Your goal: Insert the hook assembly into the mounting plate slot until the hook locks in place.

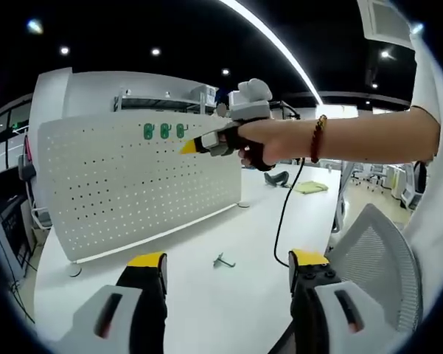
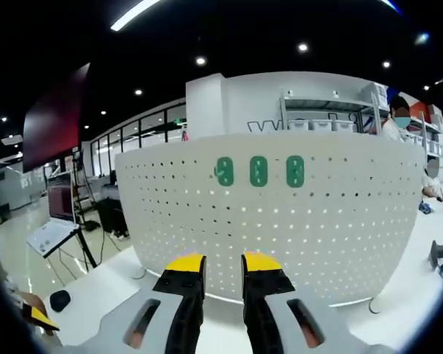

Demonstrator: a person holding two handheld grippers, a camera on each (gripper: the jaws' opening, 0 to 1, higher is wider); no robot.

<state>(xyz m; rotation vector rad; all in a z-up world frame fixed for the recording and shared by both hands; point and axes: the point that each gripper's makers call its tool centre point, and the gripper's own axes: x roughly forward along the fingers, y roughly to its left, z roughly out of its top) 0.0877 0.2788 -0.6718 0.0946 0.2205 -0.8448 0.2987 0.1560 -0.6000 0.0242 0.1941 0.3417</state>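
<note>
One hook on the table between spread left tongs; right tongs nearly together, empty.

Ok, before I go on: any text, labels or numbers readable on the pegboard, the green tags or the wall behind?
No text can be read for certain.
Dark lettering on the white wall behind the pegboard: cut off by the board's top edge, unreadable.
Three green tags on the pegboard: no print can be made out.
Hook on the table: no marking visible.

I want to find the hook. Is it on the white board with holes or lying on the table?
Lying on the table. The small hook rests flat there, apart from the pegboard.
</note>
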